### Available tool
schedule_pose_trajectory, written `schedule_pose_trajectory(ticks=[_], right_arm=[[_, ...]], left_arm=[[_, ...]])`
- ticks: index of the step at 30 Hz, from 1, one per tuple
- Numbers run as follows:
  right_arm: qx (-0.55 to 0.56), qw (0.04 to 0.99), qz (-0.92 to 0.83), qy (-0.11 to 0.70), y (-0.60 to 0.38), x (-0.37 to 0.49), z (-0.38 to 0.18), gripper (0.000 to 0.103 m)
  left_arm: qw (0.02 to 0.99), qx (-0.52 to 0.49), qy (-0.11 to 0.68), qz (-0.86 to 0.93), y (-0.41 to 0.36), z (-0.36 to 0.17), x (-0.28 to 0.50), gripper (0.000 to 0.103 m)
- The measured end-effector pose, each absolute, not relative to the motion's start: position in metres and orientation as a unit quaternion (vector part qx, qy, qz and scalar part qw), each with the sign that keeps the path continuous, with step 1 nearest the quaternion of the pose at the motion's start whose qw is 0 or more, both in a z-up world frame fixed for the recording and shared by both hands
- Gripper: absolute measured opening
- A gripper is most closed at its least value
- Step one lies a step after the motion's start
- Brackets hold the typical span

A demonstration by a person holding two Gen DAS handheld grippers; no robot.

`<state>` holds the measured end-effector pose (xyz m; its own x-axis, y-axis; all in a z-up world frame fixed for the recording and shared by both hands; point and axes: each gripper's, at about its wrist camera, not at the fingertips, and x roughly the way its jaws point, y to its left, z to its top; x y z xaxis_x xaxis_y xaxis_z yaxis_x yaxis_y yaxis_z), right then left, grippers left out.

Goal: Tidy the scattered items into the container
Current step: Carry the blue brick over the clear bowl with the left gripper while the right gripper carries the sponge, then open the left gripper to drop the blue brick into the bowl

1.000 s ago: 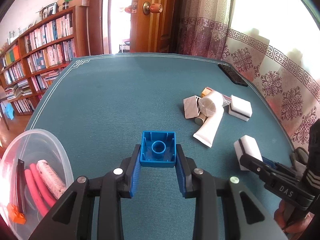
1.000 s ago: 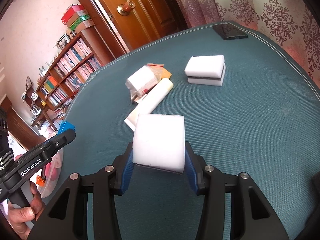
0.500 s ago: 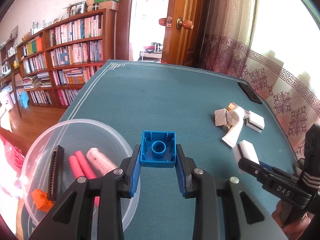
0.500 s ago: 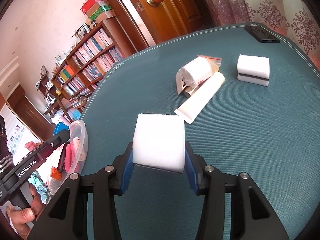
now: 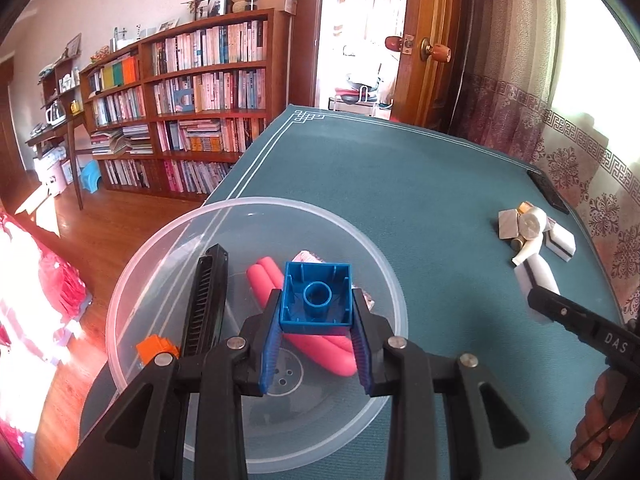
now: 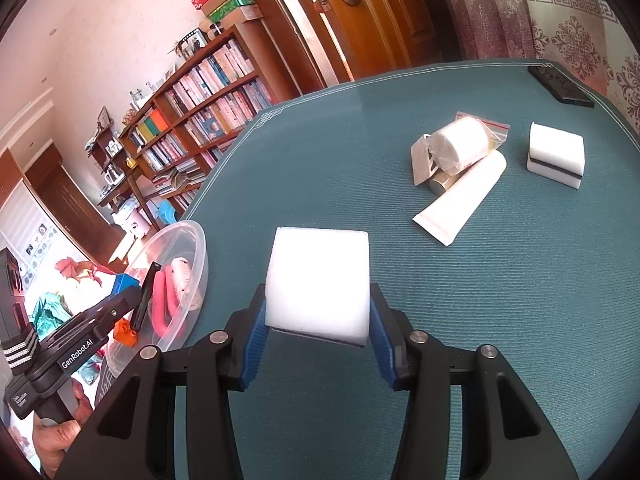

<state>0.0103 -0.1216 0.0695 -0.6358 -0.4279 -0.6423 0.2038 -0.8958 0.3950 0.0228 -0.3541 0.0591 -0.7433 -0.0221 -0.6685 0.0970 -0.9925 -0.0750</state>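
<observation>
Bookshelves and a wooden door back my teal table (image 6: 500, 280). My left gripper (image 5: 316, 322) pinches a blue brick (image 5: 317, 299) by its side walls, above the clear bowl (image 5: 376, 256); rigid plastic, light, likely a bit slick, so flat sides are the right hold. My right gripper (image 6: 318, 312) squeezes a white sponge (image 6: 318, 280) over the table, beside the bowl; I judge it soft and featherlight, best gripped across its width.

"das" on the right claw (image 5: 538, 300), "genrobot.ai" on the left claw (image 6: 120, 304).
</observation>
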Motion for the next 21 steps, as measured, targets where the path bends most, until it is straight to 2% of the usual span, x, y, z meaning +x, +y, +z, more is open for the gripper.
schedule_pose_trajectory(ticks=[18, 21], right_arm=[[0.386, 0.234, -0.887, -0.102, -0.182, 0.021, 0.080, 0.049], [0.386, 0.241, -0.885, -0.095, -0.191, 0.023, 0.080, 0.049]], left_arm=[[0.031, 0.386, 0.089, -0.918, -0.380, 0.037, 0.036, 0.036], [0.031, 0.387, 0.097, -0.917, -0.383, 0.035, 0.038, 0.050]])
